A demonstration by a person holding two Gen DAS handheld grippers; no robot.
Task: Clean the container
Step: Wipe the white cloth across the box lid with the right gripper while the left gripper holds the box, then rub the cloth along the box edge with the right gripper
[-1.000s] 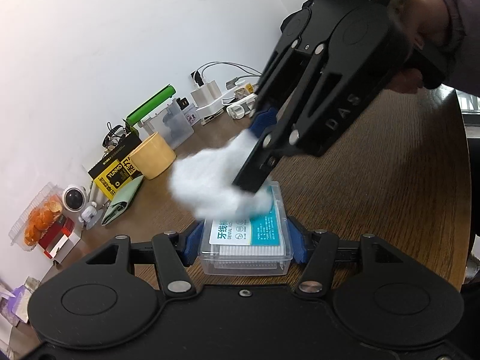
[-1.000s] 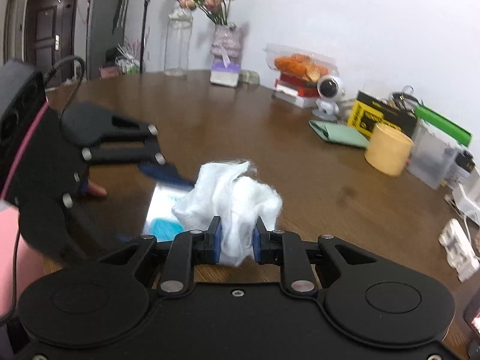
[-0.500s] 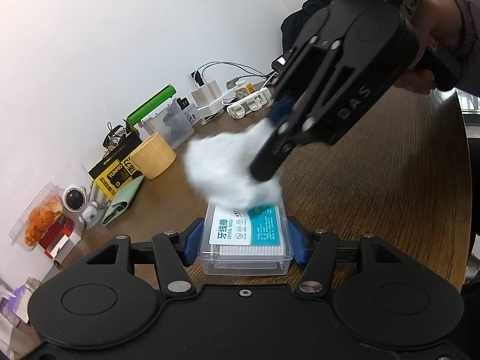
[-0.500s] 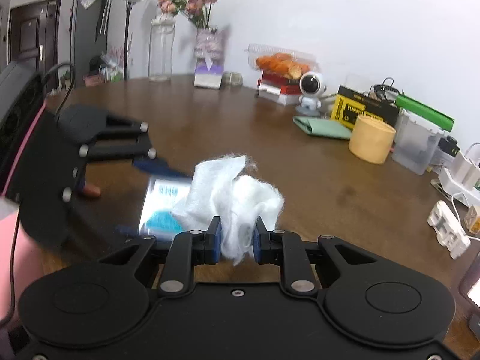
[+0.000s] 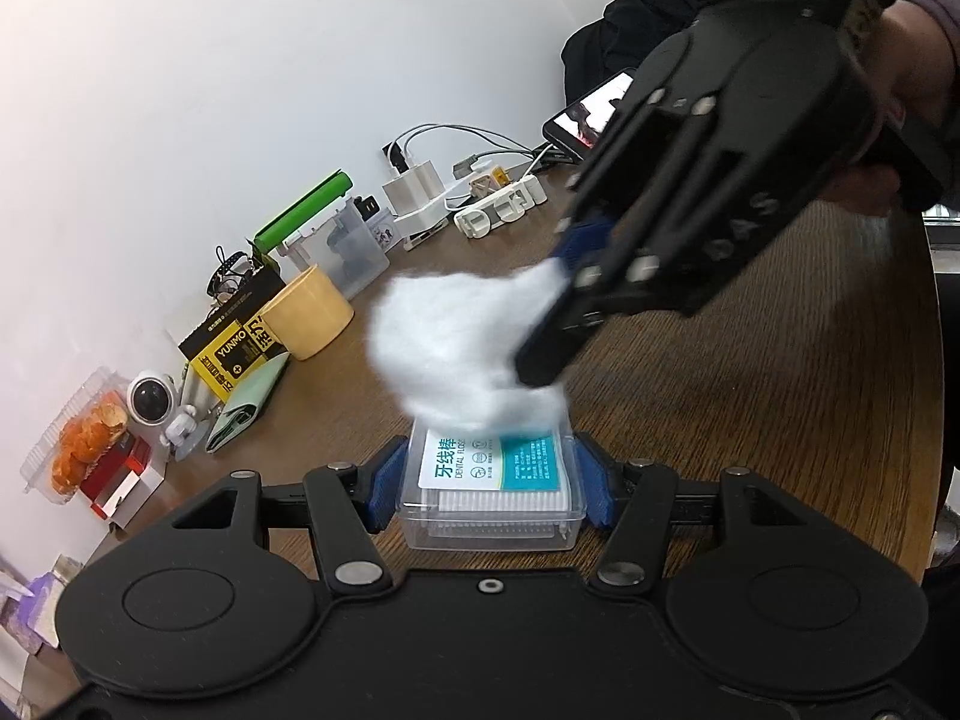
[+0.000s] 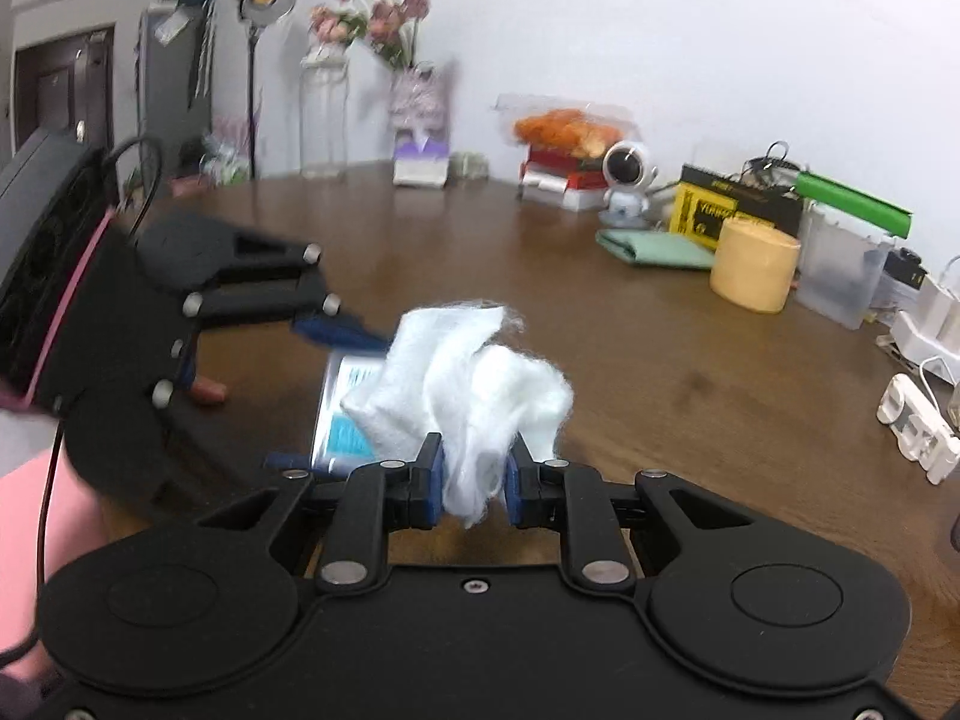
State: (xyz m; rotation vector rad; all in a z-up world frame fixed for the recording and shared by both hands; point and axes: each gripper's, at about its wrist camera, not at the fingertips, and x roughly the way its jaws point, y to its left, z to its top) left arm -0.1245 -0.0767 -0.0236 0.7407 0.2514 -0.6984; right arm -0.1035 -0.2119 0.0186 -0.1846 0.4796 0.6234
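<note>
"On the brown table (image 5: 750,396), see the little clear box (image 5: 492,492)? The left gripper (image 5: 489,489) has its two blue fingers (image 5: 384,480) pressed on the box's sides and is holding it in place. I can't tell if it sits right on the wood."

"Is that box hard to hold?"

"I think it is light and stiff, with smooth plastic walls, so it could slip. The two long sides, where the fingers are now, look like the best spot. Squeeze too hard and the thin lid might bend."

"And the white fluffy thing?"

"That's a soft wad of cloth (image 6: 474,384). The right gripper (image 6: 474,480) has its fingers shut tight on the wad's bottom end, and the rest puffs out in front. It squashes easily, so it should rub the lid without scratching."

"Where is the right one?"

"It comes in from above and to the right, tilted down, with the wad over the far edge of the box lid. It's blurry there, so I can't be sure the wad is touching. The left one lies low and flat, pointing straight ahead."
</note>
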